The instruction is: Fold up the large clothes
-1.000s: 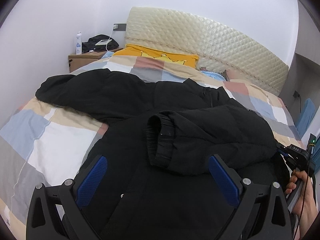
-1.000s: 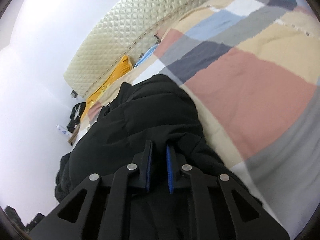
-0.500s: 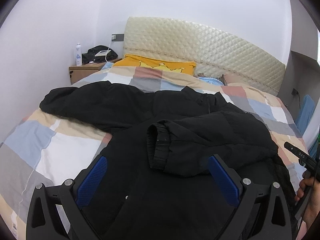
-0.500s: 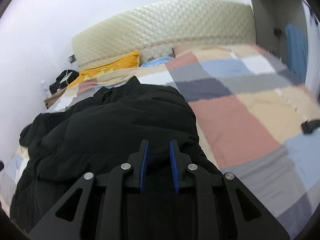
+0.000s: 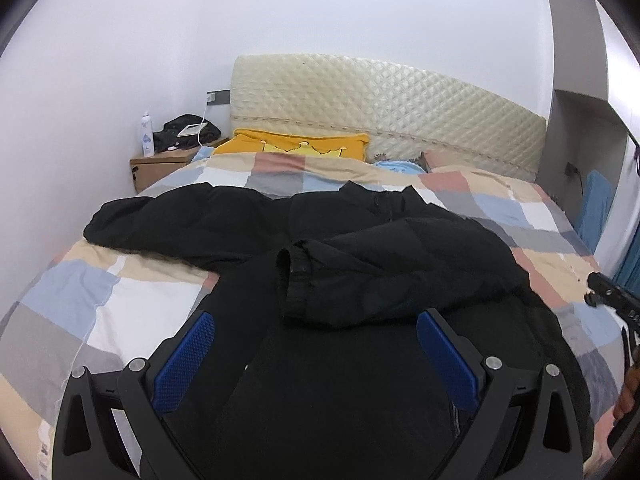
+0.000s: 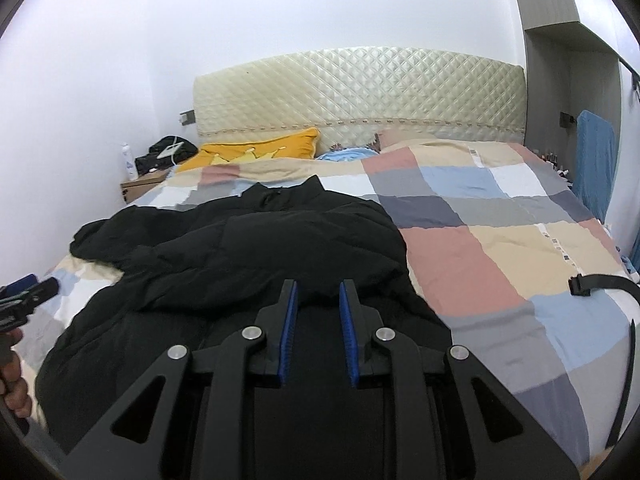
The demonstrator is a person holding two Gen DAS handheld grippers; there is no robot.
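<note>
A large black padded jacket (image 5: 360, 380) lies spread on the checked quilt (image 5: 100, 312). Its right sleeve is folded across the body, cuff (image 5: 292, 276) at the middle. The other sleeve (image 5: 160, 220) stretches out to the left. My left gripper (image 5: 316, 320) hovers over the jacket's lower half, jaws wide open and empty. My right gripper (image 6: 319, 286) hangs above the jacket (image 6: 260, 248) near its right edge. Its jaws stand a narrow gap apart with no fabric between them. Each gripper shows at the edge of the other's view, the right gripper (image 5: 612, 300) and the left gripper (image 6: 28, 292).
A yellow pillow (image 5: 300, 146) and a quilted headboard (image 5: 380, 100) are at the far end. A wooden nightstand (image 5: 160, 162) with a bottle (image 5: 147, 136) stands at the back left. A black strap (image 6: 600, 282) lies on the quilt's right side. A blue towel (image 6: 594, 160) hangs at the right.
The right gripper has let go of the jacket's edge, risen and rolled level, its jaws parting slightly. The left gripper has drawn back and up a little, still open.
</note>
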